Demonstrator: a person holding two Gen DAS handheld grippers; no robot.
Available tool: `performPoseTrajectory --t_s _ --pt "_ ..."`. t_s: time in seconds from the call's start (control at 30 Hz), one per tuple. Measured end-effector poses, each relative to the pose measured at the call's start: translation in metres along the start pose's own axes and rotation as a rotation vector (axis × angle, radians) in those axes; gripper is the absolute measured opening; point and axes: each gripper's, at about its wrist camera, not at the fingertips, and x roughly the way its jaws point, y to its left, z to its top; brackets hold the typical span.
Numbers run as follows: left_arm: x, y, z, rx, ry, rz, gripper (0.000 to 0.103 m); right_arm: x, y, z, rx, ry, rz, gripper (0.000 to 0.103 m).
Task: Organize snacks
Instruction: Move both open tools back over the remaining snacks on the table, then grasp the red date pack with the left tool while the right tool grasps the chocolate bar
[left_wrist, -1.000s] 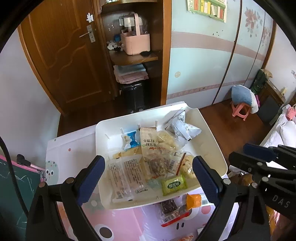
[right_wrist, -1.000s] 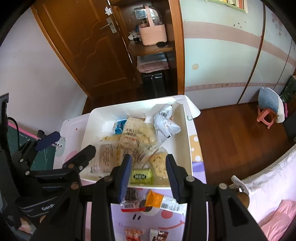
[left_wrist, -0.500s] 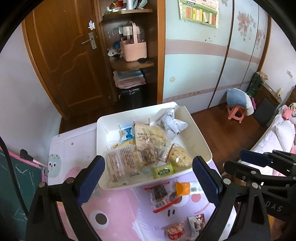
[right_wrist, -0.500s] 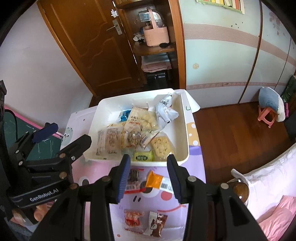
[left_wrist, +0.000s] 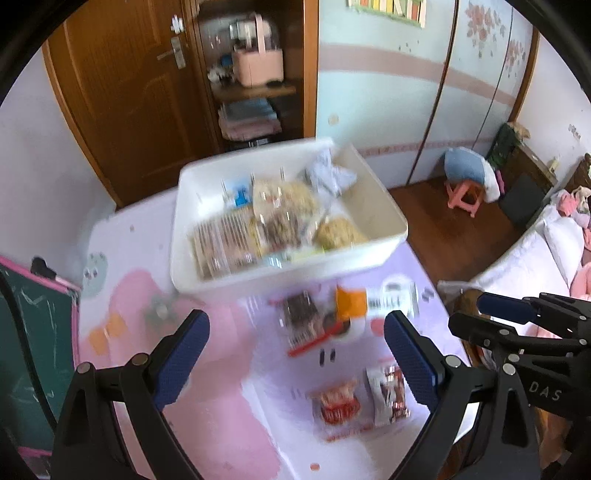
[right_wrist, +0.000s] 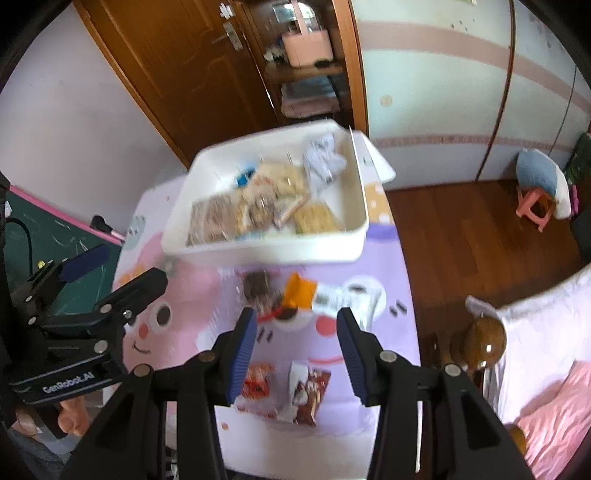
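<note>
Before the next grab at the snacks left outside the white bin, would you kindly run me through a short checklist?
1. Left gripper open, empty: ok.
2. Right gripper open, empty: ok.
3. White bin has room: cannot tell, blurred.
4. Loose packets on the mat: orange packet, dark packet, red packet, brown packet unobstructed: ok.
5. Image sharp enough to aim: not ok, motion blur.

The right gripper (left_wrist: 524, 347) reads "DAS"; the left gripper (right_wrist: 70, 380), "GenRobot.AI".
</note>
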Motion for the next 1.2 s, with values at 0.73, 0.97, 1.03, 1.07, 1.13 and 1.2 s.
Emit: performPoseTrajectory --t_s 0.73,0.97,1.03,1.07,1.13,1.2 --pt "0.135 -0.026 -0.103 -0.133 0.344 -0.076 0.085 0.081 -0.025 -0.101 0.089 0.235 -0.035 0.045" --pt "0.152 -0.028 -0.114 -0.164 0.385 -0.113 0.069 0.094 -0.016 -0.108 0.074 0.265 -0.020 0.045" --pt "0.151 -0.028 -0.114 -0.148 0.372 -0.113 0.054 0.097 -0.016 -0.108 0.077 0.269 -0.013 0.045" --pt "0.150 -0.029 -0.114 -0.139 0.366 -0.109 0.051 0.099 -0.016 -0.108 0.079 0.271 -0.009 0.045" --pt "0.152 -0.027 -0.115 -0.133 0.363 -0.114 0.048 0.104 -0.015 -0.108 0.082 0.275 -0.012 0.045" --pt "0.150 -0.024 -0.117 -0.133 0.360 -0.105 0.048 0.108 -0.015 -0.108 0.087 0.278 -0.012 0.045"
